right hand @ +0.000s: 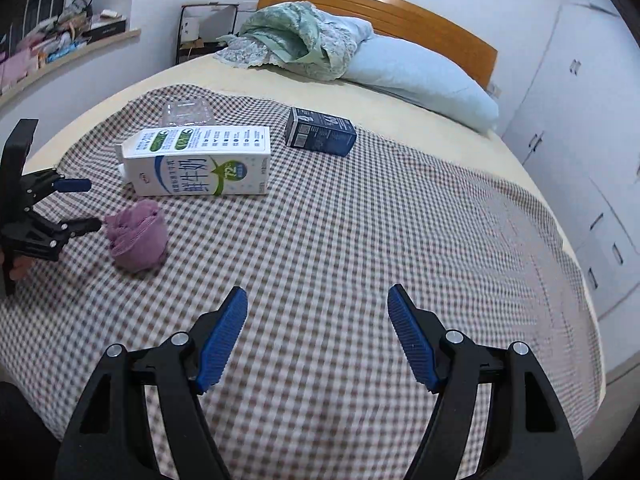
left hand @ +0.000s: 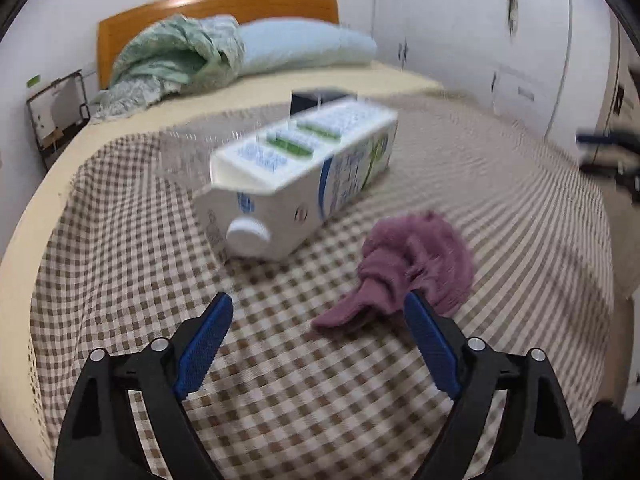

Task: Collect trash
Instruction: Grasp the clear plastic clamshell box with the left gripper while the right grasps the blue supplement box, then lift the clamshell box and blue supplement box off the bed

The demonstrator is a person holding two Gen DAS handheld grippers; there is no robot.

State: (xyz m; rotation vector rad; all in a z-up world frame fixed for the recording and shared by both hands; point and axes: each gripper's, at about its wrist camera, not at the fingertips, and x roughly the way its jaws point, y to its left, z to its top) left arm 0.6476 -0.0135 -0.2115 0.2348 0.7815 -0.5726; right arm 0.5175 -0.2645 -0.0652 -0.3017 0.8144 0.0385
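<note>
Three pieces of likely trash lie uncollected on the checked brown-and-white bedspread [right hand: 360, 220]: a white milk carton [right hand: 200, 162] on its side, a dark blue cardboard box [right hand: 320, 132] and a clear plastic tray [right hand: 186, 112], with a crumpled purple cloth [right hand: 138, 236] nearby. Both the left tongs [left hand: 318, 312] and right tongs [right hand: 318, 308] are spread and empty, so I judge the work barely begun, in a bedroom with white wardrobes [right hand: 580, 120].

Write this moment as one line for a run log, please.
stage: approaching trash | left hand-held gripper: open, near purple cloth | right hand-held gripper: open, empty | milk carton, dark box: on bed, untouched
</note>
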